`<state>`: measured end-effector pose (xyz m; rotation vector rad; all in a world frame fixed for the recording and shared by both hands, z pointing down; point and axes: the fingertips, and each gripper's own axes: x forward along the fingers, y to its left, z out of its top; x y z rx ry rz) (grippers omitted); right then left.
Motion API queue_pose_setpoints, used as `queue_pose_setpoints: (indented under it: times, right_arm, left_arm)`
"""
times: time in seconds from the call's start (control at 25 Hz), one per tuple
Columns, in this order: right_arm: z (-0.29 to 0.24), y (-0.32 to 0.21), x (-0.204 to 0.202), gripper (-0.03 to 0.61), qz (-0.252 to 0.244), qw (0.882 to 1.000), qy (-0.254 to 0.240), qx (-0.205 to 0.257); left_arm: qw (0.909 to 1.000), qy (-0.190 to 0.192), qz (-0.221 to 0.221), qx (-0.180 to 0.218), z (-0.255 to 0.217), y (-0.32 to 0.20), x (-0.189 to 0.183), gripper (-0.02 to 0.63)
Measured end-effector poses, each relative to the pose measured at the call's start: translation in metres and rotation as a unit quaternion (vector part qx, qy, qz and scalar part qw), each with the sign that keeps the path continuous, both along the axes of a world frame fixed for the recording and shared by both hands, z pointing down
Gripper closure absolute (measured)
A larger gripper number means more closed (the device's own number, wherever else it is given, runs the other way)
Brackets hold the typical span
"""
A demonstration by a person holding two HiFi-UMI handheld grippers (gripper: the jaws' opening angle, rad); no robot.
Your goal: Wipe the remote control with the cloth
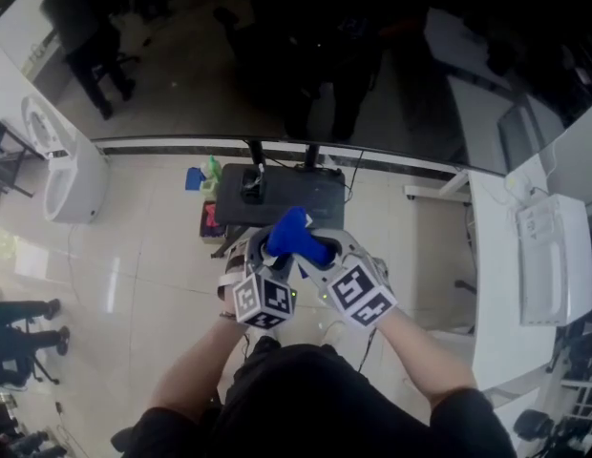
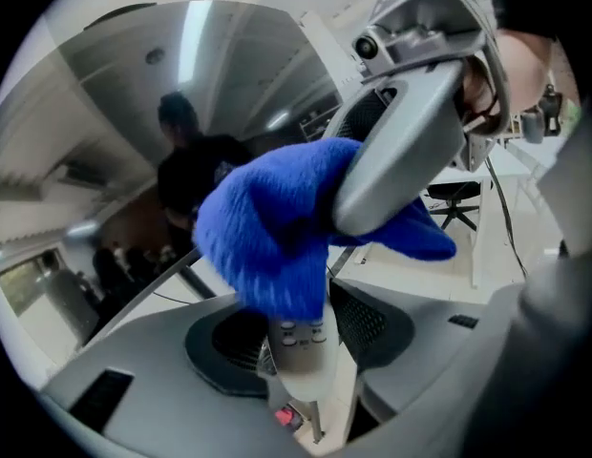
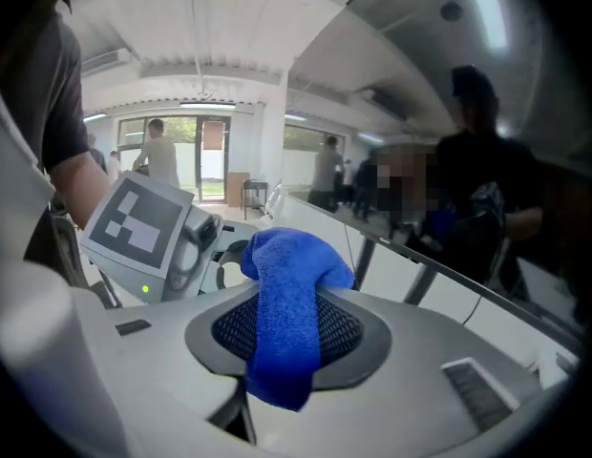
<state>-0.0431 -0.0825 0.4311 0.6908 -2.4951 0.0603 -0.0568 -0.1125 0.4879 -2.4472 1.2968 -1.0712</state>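
While both tools are held up close together in front of the person, the left hand-held gripper [image 2: 298,340] is seen clenched on a slim pale-grey plastic remote control [image 2: 302,363]. The remote control stands between the jaws with its small buttons facing the camera. The right hand-held gripper [image 3: 286,342] is clamped on a fluffy blue microfibre cloth [image 3: 282,275], a fold of which hangs down over its near jaw.

In the left gripper view the cloth is pressed onto the remote control from twelve o'clock. The right hand-held gripper reaches in from about two o'clock and bears on the cloth. The far part of the remote control is covered by blue pile, and only the near button end, at six o'clock, is left bare.

The wiping is judged to be under way, not finished. Contact has been made, but the exposed near end is yet to be passed over. Whether the back has been cleaned cannot be told. Both things are held in the air above a pale tiled floor [image 1: 134,256].
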Motion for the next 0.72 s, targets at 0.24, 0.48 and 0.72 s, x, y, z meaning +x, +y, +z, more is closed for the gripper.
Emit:
queue_pose_setpoints:
  times: [0.24,0.48,0.72]
  right_arm:
    - [0.005,0.019,-0.02,0.449,-0.065,0.996,0.065,-0.004]
    - [-0.003,0.023,-0.019,0.451,-0.081,0.994,0.074,-0.022]
    - [-0.003,0.017,-0.001,0.459,-0.065,0.993,0.1,0.003]
  left_arm:
    - [0.9957,-0.059,0.05,0.05,-0.016,0.011,0.012,0.408]
    - [0.9835,-0.106,0.104,0.104,-0.026,0.021,0.017,0.408]
    - [0.9775,-0.109,0.126,0.13,-0.036,0.03,0.021,0.408]
